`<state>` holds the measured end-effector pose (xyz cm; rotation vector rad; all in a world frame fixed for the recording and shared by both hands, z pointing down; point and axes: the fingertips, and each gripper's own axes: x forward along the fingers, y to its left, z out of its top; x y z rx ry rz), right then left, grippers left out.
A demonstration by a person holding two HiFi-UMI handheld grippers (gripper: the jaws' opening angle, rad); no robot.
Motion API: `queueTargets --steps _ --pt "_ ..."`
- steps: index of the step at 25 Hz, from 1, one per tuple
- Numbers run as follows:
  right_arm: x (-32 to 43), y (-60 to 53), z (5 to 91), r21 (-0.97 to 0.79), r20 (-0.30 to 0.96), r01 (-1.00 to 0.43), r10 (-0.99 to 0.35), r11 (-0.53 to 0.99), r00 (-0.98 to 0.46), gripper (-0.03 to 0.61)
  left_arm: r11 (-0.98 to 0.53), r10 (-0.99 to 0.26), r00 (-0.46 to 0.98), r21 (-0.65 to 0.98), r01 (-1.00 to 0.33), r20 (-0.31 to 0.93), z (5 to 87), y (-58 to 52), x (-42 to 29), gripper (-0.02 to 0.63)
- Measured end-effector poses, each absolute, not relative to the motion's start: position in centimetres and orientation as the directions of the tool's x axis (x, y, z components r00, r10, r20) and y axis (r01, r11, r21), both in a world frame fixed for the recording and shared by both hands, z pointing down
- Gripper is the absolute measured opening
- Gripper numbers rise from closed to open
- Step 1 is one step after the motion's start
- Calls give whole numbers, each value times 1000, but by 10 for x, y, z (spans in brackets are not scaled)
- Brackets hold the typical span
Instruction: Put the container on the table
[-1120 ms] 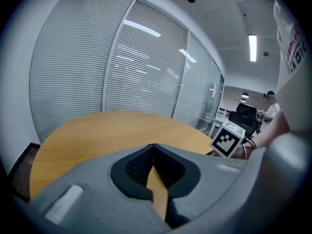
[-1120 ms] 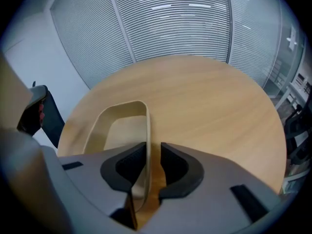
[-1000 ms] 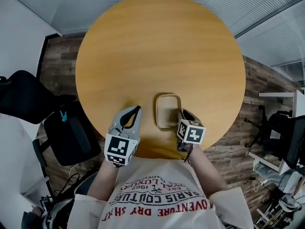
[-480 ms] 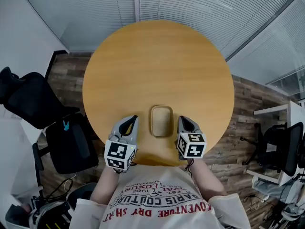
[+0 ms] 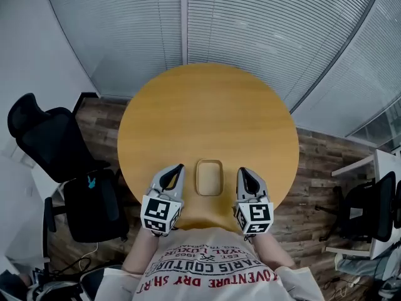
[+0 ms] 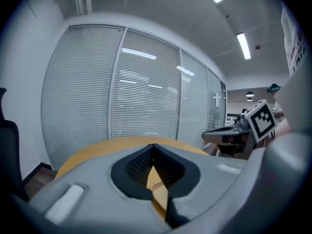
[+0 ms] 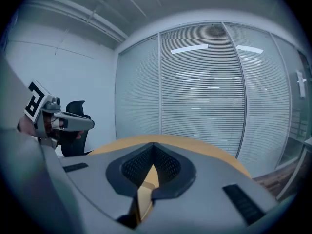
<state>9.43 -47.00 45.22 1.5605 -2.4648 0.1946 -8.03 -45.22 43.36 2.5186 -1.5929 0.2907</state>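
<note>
The container (image 5: pixel 209 177), a shallow tan rectangular tray, rests flat on the round wooden table (image 5: pixel 207 118) near its front edge. My left gripper (image 5: pixel 180 166) hovers just left of it, jaws closed to a point and holding nothing. My right gripper (image 5: pixel 240 170) sits just right of it, also shut and empty. Neither touches the container. In the left gripper view the closed jaws (image 6: pixel 153 146) point across the tabletop, with the right gripper's marker cube (image 6: pixel 262 120) at the right. The right gripper view shows closed jaws (image 7: pixel 153 145) and the left gripper (image 7: pixel 53 118) at the left.
A black office chair (image 5: pixel 47 140) and a black seat (image 5: pixel 94 199) stand to the table's left. Another chair (image 5: pixel 369 209) is at the right. Glass walls with blinds (image 5: pixel 250 30) curve behind the table. The floor is wood plank.
The right gripper has drawn away from the container's right edge and now sits apart from it. The container stays on the table. The head view has risen and takes in more of the room.
</note>
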Motion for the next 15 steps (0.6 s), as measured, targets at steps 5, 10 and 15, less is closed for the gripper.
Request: queueTargets --steps 5,10,15 --pt "106 -454 439 -19 187 -901 -884 433 -429 6 -444 -874 436 12 -896 213 420 -435 -68 -2" --pt "107 -445 441 -32 193 -897 -878 440 -438 6 -436 -878 431 23 -900 207 416 -424 -67 -2" --pt "111 -435 451 -106 222 -896 -868 432 -444 6 -441 -876 436 20 -897 206 414 -412 -61 -2"
